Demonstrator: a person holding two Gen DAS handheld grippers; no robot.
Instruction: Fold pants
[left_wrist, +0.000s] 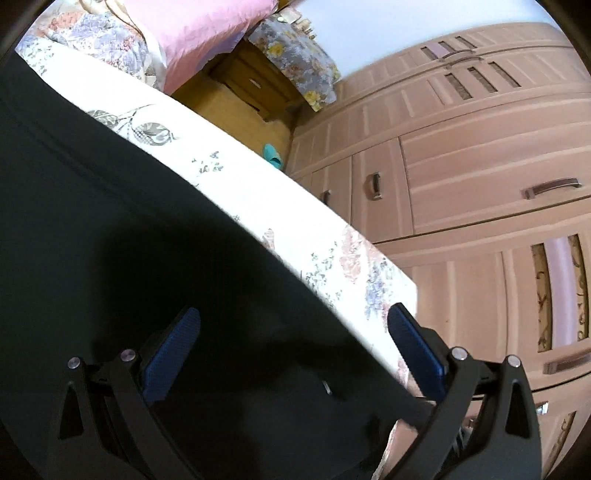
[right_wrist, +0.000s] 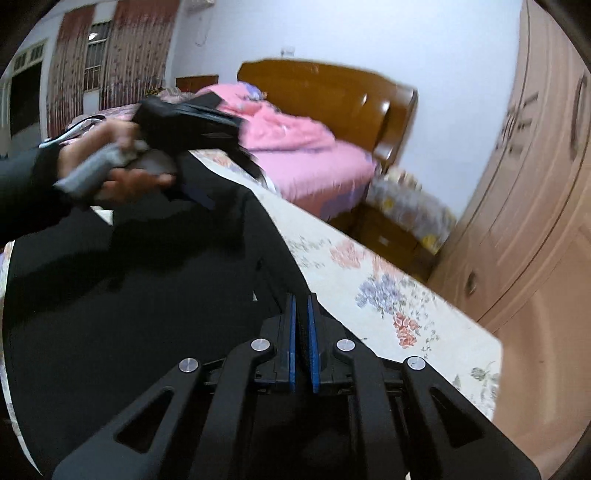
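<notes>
Black pants (left_wrist: 110, 229) lie spread on a floral sheet (left_wrist: 258, 192) over the bed. My left gripper (left_wrist: 295, 321) is open, its blue pads wide apart just above the pants near their edge, holding nothing. In the right wrist view the pants (right_wrist: 147, 295) fill the lower left. My right gripper (right_wrist: 302, 299) is shut, its blue pads pinching a fold of the pants' edge. The left gripper (right_wrist: 192, 122) shows there too, held by a hand over the far end of the pants.
A pink wardrobe (left_wrist: 461, 166) stands close beside the bed's edge. A wooden nightstand (left_wrist: 251, 85) with a floral cover sits by the headboard (right_wrist: 325, 96). Pink bedding (right_wrist: 295, 147) lies at the bed's far end. A teal slipper (left_wrist: 272, 155) is on the floor.
</notes>
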